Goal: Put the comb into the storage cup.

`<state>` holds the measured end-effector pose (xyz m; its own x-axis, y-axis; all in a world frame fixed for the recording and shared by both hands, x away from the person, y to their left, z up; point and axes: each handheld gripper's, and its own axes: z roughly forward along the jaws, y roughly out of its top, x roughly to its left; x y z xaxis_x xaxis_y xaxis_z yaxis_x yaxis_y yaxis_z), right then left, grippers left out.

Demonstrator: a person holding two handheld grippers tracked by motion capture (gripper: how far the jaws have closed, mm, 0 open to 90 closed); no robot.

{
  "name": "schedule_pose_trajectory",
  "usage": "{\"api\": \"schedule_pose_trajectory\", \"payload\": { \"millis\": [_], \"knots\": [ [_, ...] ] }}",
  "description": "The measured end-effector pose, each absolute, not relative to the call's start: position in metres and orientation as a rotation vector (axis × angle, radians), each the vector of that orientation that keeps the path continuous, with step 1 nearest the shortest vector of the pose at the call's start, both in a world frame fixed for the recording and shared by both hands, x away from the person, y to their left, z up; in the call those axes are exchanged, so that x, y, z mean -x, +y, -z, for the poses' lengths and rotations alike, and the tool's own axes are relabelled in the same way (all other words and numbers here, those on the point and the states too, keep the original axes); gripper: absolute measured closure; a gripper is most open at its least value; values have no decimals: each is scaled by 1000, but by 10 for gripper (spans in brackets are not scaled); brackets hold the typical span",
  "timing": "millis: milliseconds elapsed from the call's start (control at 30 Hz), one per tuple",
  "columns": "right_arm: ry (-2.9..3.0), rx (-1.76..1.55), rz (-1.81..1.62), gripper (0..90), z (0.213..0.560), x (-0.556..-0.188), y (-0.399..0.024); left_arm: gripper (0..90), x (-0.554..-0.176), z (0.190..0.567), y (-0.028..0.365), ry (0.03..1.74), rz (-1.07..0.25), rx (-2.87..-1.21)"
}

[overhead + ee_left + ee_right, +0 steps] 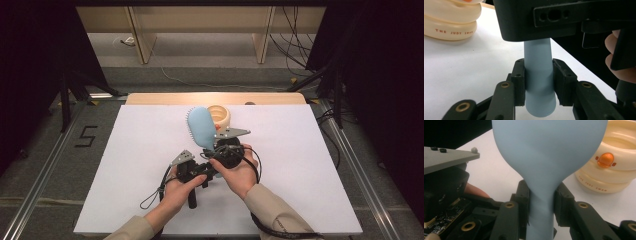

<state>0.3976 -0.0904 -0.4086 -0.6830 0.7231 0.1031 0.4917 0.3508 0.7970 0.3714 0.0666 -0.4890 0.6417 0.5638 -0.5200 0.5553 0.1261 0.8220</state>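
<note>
A light blue hairbrush [201, 127] is held off the white table [125, 165] by both grippers, its bristled head pointing away from me. My left gripper [539, 75] is shut on the lower end of the brush handle [539, 100], with both pads pressed against its sides. My right gripper [541, 197] is shut on the narrow neck just under the brush head [549, 150]. In the high view the left gripper [207, 170] and the right gripper [219, 146] sit close together at mid-table, each in a hand.
A cream round container [220, 116] with an orange button [605, 160] stands just behind the brush near the table's far edge. The right gripper's black body [536, 20] hangs close above the left jaws. Cables [155, 195] trail toward me.
</note>
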Motion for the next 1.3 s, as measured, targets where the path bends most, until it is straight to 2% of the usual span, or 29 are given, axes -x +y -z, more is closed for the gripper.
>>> {"api": "schedule_pose_trajectory", "payload": {
  "millis": [333, 533, 867, 1067, 1200, 1300],
  "knots": [
    [2350, -1083, -1257, 675, 408, -398, -91, 647, -371, 489, 67, 971, -6, -1506],
    [2353, -1083, -1267, 616, 409, -399, -91, 647, -371, 489, 67, 968, -6, -1504],
    [2358, -1055, -1299, 435, 408, -400, -90, 648, -371, 489, 67, 959, 0, -1495],
    [2368, -1034, -1331, 299, 407, -402, -92, 648, -371, 488, 68, 956, -3, -1492],
    [2369, -989, -1338, 168, 404, -402, -93, 648, -371, 488, 68, 955, -6, -1494],
    [2362, -983, -1348, 155, 404, -402, -94, 648, -371, 489, 68, 959, -7, -1491]
  ]
}}
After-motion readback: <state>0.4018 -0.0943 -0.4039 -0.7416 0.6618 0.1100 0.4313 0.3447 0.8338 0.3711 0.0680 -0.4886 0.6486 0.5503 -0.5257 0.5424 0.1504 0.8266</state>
